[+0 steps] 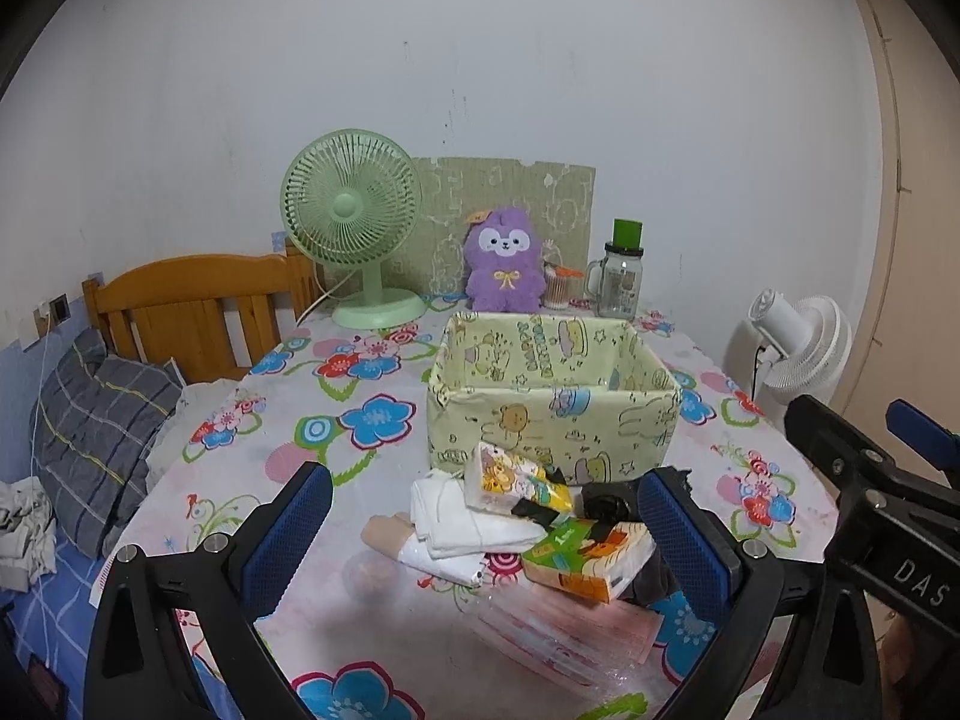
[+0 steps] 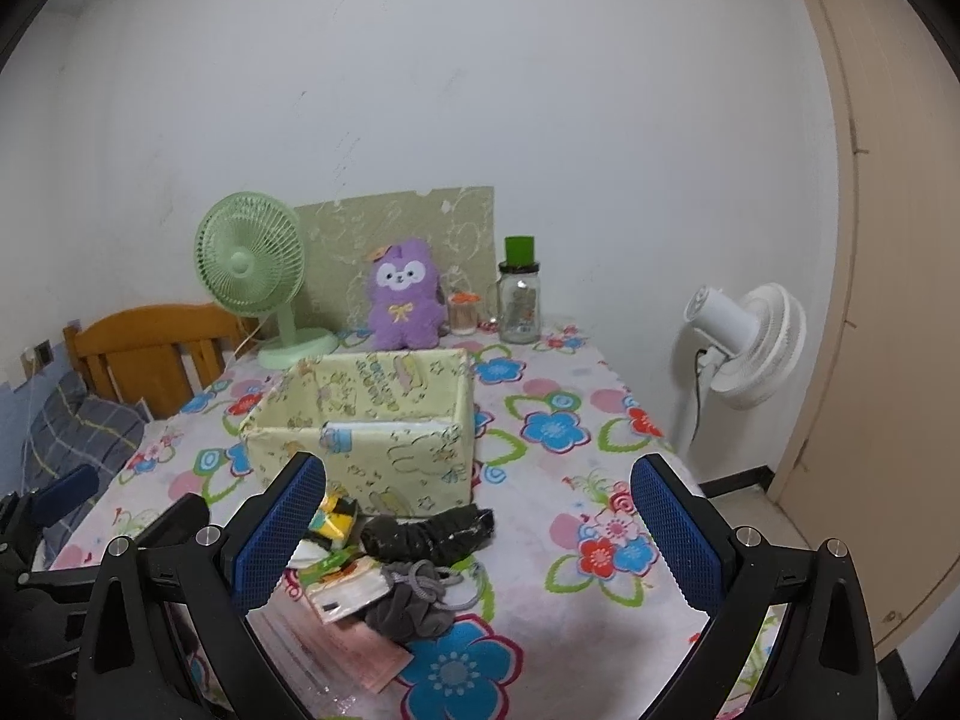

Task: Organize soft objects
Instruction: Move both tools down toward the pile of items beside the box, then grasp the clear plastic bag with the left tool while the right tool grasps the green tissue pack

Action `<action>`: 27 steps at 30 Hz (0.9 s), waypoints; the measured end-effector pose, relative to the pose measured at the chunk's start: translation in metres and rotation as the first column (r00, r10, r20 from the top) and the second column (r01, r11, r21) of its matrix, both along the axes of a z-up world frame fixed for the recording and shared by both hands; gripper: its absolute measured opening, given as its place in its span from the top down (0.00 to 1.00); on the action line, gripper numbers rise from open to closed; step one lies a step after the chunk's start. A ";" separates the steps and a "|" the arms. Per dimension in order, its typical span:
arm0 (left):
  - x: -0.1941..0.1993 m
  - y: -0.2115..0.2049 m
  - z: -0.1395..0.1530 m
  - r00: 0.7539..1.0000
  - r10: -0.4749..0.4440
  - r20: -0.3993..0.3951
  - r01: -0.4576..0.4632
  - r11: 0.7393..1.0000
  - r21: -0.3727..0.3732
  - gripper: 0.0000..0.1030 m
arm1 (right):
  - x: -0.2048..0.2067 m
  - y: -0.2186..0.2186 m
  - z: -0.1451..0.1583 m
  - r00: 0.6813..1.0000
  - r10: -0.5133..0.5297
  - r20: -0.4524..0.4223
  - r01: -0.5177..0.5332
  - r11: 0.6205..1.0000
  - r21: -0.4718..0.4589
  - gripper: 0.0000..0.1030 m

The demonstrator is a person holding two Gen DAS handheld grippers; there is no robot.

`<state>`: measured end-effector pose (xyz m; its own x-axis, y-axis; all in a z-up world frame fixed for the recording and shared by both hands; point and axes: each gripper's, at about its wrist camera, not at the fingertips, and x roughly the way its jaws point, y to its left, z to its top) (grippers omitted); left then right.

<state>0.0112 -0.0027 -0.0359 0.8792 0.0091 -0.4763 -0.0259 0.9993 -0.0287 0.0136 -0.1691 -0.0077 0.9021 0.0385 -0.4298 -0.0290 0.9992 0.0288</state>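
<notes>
Left gripper (image 1: 480,531): nearest the lens, blue ribbed pads spread wide, nothing between them, raised over the near pile.
Right gripper (image 2: 477,531): jaws also wide apart, empty; its black body shows at the right edge of the left wrist view, white letters "DAS" readable.
Soft pile: near middle of the table, just in front of the box, items overlapping.
Tissue packs: cartoon-print pack (image 1: 516,483) leans on the box front; green-and-orange pack (image 1: 591,558) lies nearer and to the right, print too small to read.
White folded cloth (image 1: 462,516): left part of the pile, touching the cartoon pack.
Black bundle (image 2: 429,534): right of the pile, near the box corner.
Grey drawstring pouch (image 2: 414,606): nearest right part of the pile.
Pink mask pack (image 1: 570,630): flat, clear wrap, nearest edge of the pile.
Fabric box (image 1: 552,396): pale yellow, cartoon print, open top, mid-table; its lettering is not legible.
Tablecloth (image 1: 372,384): white with blue, red, pink flowers.
Far edge: green desk fan (image 1: 354,228) left, purple plush (image 1: 504,261) centre, glass jar with green lid (image 1: 621,276) right.
White floor fan (image 2: 744,342): off the table, far right.
</notes>
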 end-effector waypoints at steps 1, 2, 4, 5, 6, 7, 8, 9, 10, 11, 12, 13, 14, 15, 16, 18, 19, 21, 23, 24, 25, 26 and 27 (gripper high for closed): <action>0.001 0.000 -0.003 1.000 -0.001 -0.005 0.001 1.000 0.000 0.01 | 0.001 0.001 -0.002 1.000 0.004 -0.004 -0.004 1.000 0.002 0.00; 0.001 -0.001 -0.005 1.000 -0.002 -0.009 0.002 1.000 0.002 0.01 | 0.001 0.003 -0.005 1.000 0.013 -0.007 -0.013 1.000 0.004 0.00; 0.002 -0.002 -0.009 1.000 0.001 -0.014 -0.001 1.000 0.006 0.01 | 0.002 0.005 -0.009 1.000 0.022 -0.013 -0.022 1.000 0.007 0.00; 0.002 -0.002 -0.011 1.000 0.002 -0.017 -0.002 1.000 0.008 0.01 | 0.003 0.006 -0.012 1.000 0.025 -0.015 -0.025 1.000 0.010 0.00; 0.002 -0.003 -0.013 1.000 0.003 -0.020 -0.003 1.000 0.010 0.01 | 0.003 0.006 -0.015 0.999 0.027 -0.019 -0.027 1.000 0.013 0.00; 0.002 -0.002 -0.015 1.000 0.003 -0.021 -0.003 1.000 0.010 0.01 | 0.004 0.007 -0.017 0.999 0.028 -0.022 -0.028 0.999 0.015 0.00; 0.002 -0.002 -0.018 1.000 0.004 -0.025 -0.003 1.000 0.009 0.01 | 0.004 0.008 -0.020 0.999 0.030 -0.025 -0.030 0.999 0.017 0.00; 0.002 -0.003 -0.021 1.000 0.004 -0.031 -0.004 1.000 0.007 0.01 | 0.005 0.008 -0.023 0.999 0.033 -0.031 -0.033 0.999 0.019 0.00; 0.001 -0.003 -0.023 0.999 0.004 -0.033 -0.004 1.000 0.003 0.01 | 0.005 0.009 -0.025 0.999 0.036 -0.034 -0.035 0.999 0.020 0.00; 0.001 -0.004 -0.025 0.999 0.005 -0.035 -0.005 1.000 0.000 0.01 | 0.005 0.010 -0.028 0.998 0.040 -0.037 -0.040 0.999 0.021 0.00; 0.001 -0.004 -0.029 0.999 0.006 -0.040 -0.006 1.000 -0.003 0.01 | 0.005 0.011 -0.030 0.998 0.043 -0.040 -0.042 0.999 0.021 0.00; 0.001 -0.006 -0.032 0.999 0.003 -0.047 -0.004 1.000 -0.004 0.01 | 0.005 0.012 -0.034 0.998 0.048 -0.045 -0.047 0.999 0.020 0.00; 0.001 -0.007 -0.035 0.999 -0.002 -0.052 0.002 1.000 -0.003 0.01 | 0.005 0.013 -0.036 0.997 0.051 -0.049 -0.050 0.999 0.019 0.00; 0.001 -0.008 -0.039 0.998 -0.007 -0.057 0.006 1.000 -0.001 0.01 | 0.005 0.014 -0.040 0.997 0.055 -0.054 -0.054 0.998 0.018 0.00; 0.001 -0.010 -0.043 0.998 -0.009 -0.066 0.009 1.000 0.002 0.01 | 0.005 0.015 -0.043 0.996 0.058 -0.060 -0.057 0.998 0.017 0.00; 0.002 -0.011 -0.048 0.997 -0.011 -0.074 0.011 1.000 0.003 0.01 | 0.005 0.018 -0.049 0.995 0.067 -0.070 -0.066 0.998 0.015 0.00; 0.002 -0.012 -0.053 0.996 -0.010 -0.084 0.010 1.000 0.002 0.01 | 0.005 0.019 -0.053 0.995 0.068 -0.074 -0.067 0.998 0.014 0.00; 0.003 -0.012 -0.058 0.995 -0.013 -0.096 0.013 1.000 0.000 0.02 | 0.004 0.020 -0.059 0.994 0.075 -0.082 -0.074 0.997 0.015 0.00; 0.003 -0.012 -0.064 0.994 -0.013 -0.109 0.013 1.000 -0.002 0.02 | 0.004 0.021 -0.064 0.992 0.082 -0.091 -0.081 0.997 0.017 0.00; 0.004 -0.012 -0.066 0.993 -0.013 -0.113 0.013 1.000 -0.001 0.02 | 0.005 0.021 -0.067 0.992 0.086 -0.097 -0.085 0.996 0.016 0.00; 0.004 -0.013 -0.069 0.993 -0.014 -0.120 0.015 1.000 0.002 0.02 | 0.005 0.022 -0.070 0.991 0.089 -0.101 -0.087 0.996 0.016 0.00; 0.004 -0.014 -0.071 0.992 -0.016 -0.124 0.017 1.000 0.005 0.03 | 0.006 0.022 -0.072 0.990 0.092 -0.105 -0.091 0.996 0.016 0.00; 0.005 -0.015 -0.074 0.991 -0.017 -0.132 0.019 1.000 0.007 0.03 | 0.007 0.023 -0.074 0.989 0.096 -0.111 -0.095 0.995 0.016 0.00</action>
<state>0.0160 -0.0182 -0.1099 0.8090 -0.0015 -0.5878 -0.0109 0.9998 -0.0176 0.0210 -0.1459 -0.0818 0.8404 0.1276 -0.5268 -0.1206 0.9916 0.0477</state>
